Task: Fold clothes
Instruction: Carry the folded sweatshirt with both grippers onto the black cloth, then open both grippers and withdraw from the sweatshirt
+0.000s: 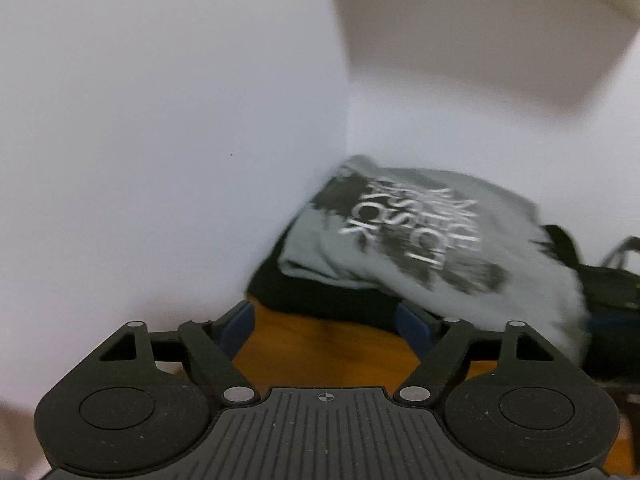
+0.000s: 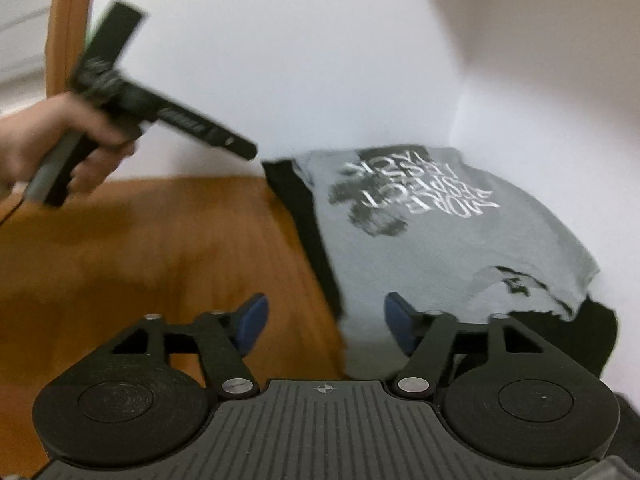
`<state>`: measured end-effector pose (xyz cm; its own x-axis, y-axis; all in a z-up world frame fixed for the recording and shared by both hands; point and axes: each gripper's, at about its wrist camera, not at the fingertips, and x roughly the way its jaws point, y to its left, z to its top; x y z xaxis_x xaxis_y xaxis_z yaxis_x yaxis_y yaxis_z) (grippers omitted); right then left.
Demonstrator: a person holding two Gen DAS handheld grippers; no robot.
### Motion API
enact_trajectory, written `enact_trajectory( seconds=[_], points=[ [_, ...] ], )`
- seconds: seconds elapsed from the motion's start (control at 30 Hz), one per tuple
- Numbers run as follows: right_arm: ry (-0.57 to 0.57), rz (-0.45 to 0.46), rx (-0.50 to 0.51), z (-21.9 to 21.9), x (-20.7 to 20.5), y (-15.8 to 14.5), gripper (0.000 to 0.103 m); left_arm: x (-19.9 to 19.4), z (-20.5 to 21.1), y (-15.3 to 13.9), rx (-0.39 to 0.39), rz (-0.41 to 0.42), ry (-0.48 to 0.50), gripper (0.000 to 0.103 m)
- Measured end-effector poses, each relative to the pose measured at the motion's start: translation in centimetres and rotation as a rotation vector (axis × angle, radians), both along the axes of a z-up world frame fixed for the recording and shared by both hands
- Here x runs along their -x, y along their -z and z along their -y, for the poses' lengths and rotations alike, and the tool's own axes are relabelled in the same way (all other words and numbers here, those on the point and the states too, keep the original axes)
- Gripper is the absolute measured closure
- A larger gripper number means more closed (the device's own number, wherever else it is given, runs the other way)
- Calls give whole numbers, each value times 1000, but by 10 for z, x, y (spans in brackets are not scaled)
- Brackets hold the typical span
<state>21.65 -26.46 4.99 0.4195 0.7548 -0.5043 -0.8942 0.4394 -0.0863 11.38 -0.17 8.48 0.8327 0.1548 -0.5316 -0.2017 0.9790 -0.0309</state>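
Folding looked done: grey shirt (image 2: 436, 236) lay stacked on the desk (image 2: 160, 248), both grippers' fingers (image 2: 252, 322) spread, holding nothing, next garment needed.

Soft, even indoor light; both fisheye views bend at the edges, and motion blur smears the shirt print (image 1: 408, 224).

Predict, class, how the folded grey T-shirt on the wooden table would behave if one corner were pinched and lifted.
The grey T-shirt looks like soft, thin knit with a wavy, rumpled edge, so it would probably droop and unfold. It lies on a black garment, so a push might drag both. It likely slides easily on the smooth table.
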Motion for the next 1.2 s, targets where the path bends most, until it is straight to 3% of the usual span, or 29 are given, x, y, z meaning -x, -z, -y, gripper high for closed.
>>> enact_trajectory(
  seconds=[0.1, 0.33, 0.53, 0.8, 1.03, 1.2],
  points=[
    [30, -66, -44, -15, 16, -1, 15, 33, 13, -4, 11, 9, 30, 0],
    [111, -187, -18, -63, 66, 18, 4, 104, 21, 17, 20, -18, 42, 0],
    [204, -163, 47, -97, 109, 27, 0, 138, 2, 47, 22, -71, 17, 0],
    [342, -157, 70, -111, 141, 33, 0, 172, -10, 59, 23, -91, 55, 0],
    [606, -164, 42, -103, 159, 35, 0, 175, 4, 61, -35, -154, 86, 0],
    [775, -200, 9, -88, 172, 37, 0, 174, 4, 64, -26, -155, 114, 0]
  ],
)
